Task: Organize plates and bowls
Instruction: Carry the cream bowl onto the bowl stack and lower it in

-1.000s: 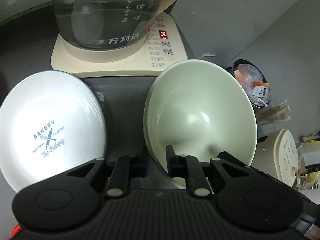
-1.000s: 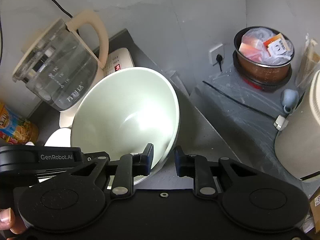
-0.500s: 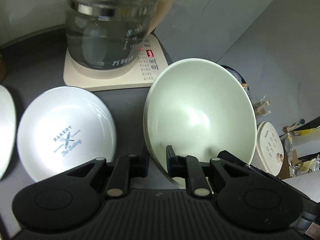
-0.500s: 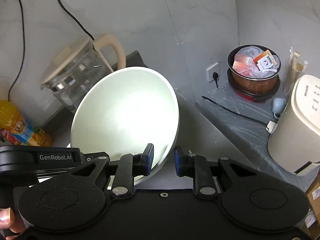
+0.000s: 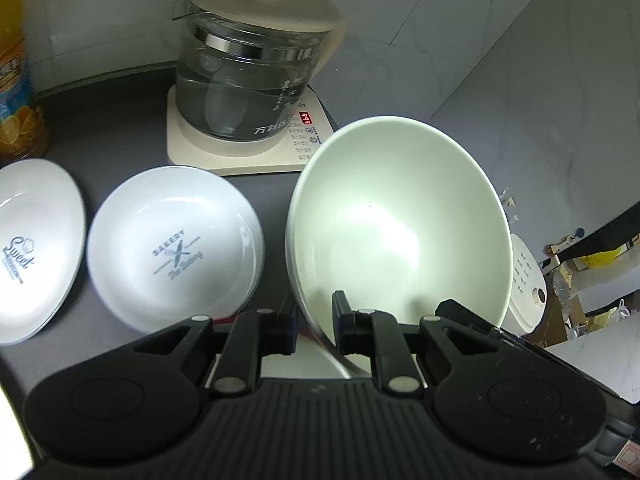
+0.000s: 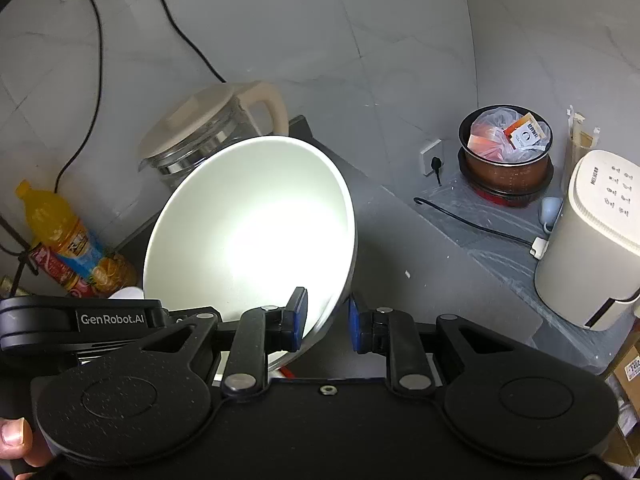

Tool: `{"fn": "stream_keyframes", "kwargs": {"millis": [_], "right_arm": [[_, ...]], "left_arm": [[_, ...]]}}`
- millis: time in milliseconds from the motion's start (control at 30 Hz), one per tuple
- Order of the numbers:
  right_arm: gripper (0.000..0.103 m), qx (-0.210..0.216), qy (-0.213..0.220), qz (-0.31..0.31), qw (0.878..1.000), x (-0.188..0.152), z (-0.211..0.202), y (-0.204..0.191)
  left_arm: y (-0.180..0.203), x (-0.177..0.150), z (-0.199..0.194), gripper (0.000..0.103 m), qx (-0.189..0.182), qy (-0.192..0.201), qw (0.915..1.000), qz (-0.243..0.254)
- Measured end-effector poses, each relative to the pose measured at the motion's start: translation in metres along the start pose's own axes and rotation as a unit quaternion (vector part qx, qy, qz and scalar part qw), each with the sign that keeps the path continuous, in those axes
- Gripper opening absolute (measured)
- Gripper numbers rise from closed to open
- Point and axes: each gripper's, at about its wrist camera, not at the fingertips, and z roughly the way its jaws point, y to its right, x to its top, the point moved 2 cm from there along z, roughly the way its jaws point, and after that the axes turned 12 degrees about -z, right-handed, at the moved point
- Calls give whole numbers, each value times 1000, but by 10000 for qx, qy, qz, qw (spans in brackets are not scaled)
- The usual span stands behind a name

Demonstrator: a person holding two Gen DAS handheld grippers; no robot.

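Observation:
A pale green bowl (image 5: pixel 400 232) is held tilted above the dark counter. My left gripper (image 5: pixel 314 326) is shut on its near rim. My right gripper (image 6: pixel 327 320) is shut on the bowl's (image 6: pixel 252 232) rim from the other side. Below on the counter sit a white "Bakery" plate (image 5: pixel 174 248) and, at the far left, a white "Sweet" plate (image 5: pixel 32 248). The left gripper's body (image 6: pixel 80 322) shows at the left of the right wrist view.
A glass kettle (image 5: pixel 248 80) stands on its cream base (image 5: pixel 240 156) behind the plates. An orange juice bottle (image 6: pixel 68 244) stands by the wall. To the right, lower down, are a pot with bags (image 6: pixel 506 156) and a cream appliance (image 6: pixel 592 240).
Both grippers have risen and drawn back with the bowl. The kettle and plates look smaller and lower, and the second plate has come into view at the left.

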Motion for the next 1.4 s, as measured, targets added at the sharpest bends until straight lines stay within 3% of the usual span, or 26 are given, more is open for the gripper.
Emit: {"fn": "stream_keyframes", "kwargs": {"millis": [667, 1400], "right_arm": [[22, -5, -286, -97, 9995, -49, -28, -32], [22, 40, -944, -234, 9953, -83, -7, -65]], "left_arm": [[-48, -42, -35, 16, 44, -254, 9997, -33], [-99, -61, -37, 16, 266, -602, 9975, -248]]}}
